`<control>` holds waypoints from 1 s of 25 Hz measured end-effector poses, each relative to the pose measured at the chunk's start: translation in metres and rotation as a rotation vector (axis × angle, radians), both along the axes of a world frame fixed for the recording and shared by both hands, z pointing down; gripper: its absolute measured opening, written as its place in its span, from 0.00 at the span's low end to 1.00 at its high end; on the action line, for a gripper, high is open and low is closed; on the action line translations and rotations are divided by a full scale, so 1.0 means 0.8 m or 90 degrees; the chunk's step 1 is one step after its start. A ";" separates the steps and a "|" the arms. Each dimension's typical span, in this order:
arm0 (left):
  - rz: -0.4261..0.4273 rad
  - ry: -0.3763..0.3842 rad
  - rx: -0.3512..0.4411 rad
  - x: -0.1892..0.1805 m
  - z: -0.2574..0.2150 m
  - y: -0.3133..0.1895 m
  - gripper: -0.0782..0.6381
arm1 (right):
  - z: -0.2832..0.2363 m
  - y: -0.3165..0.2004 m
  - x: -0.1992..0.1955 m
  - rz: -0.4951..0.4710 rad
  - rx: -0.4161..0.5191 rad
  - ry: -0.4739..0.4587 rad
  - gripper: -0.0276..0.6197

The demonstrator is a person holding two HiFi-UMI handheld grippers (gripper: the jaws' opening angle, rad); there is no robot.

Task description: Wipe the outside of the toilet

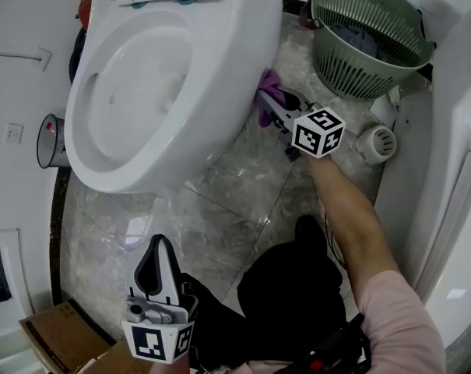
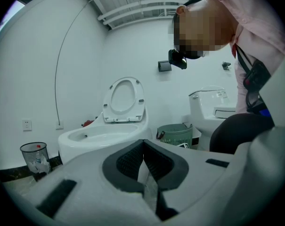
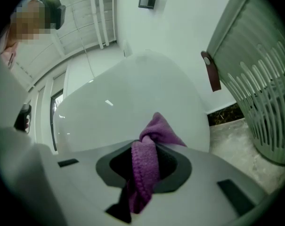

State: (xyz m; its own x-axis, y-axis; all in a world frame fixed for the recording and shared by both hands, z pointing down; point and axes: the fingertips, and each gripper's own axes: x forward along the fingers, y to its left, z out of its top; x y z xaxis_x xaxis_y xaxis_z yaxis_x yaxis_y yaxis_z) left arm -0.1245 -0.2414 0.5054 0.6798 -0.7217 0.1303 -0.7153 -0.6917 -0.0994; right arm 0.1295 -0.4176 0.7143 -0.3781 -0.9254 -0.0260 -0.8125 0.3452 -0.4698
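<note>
Grey marble floor (image 1: 219, 189): between white ceramic toilet (image 1: 165, 76) and green slatted plastic basket (image 1: 367, 41), the right hand-held gripper (image 1: 271, 106) clamps a purple cloth (image 3: 156, 126) at the bowl's side; the left hand-held gripper (image 2: 143, 147) is closed, empty.

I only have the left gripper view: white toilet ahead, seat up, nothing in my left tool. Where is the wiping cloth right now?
Observer: The right tool is shut on a purple terry cloth.
Operator: Is that cloth on the toilet?
Observer: It seems so. In the head view it sits against the outer side wall of the white ceramic toilet bowl, on the side facing the green slatted plastic basket.
Operator: And where is my left tool from above?
Observer: The left tool hangs over the grey marble floor in front of the bowl, clear of the toilet.
</note>
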 end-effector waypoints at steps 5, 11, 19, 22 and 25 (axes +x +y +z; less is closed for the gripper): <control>-0.003 0.004 0.000 -0.014 -0.002 0.006 0.12 | -0.004 0.012 -0.018 -0.007 0.002 -0.017 0.16; -0.007 0.008 0.005 -0.030 -0.002 0.016 0.12 | -0.011 0.031 -0.047 -0.031 0.013 -0.025 0.16; -0.013 0.020 0.008 -0.046 -0.004 0.025 0.12 | -0.018 0.054 -0.089 -0.074 0.019 -0.013 0.16; -0.015 0.023 0.008 -0.049 -0.006 0.028 0.12 | -0.020 0.062 -0.101 -0.093 0.022 -0.006 0.16; -0.017 0.024 0.008 -0.050 -0.006 0.029 0.12 | -0.022 0.069 -0.113 -0.113 0.031 0.007 0.16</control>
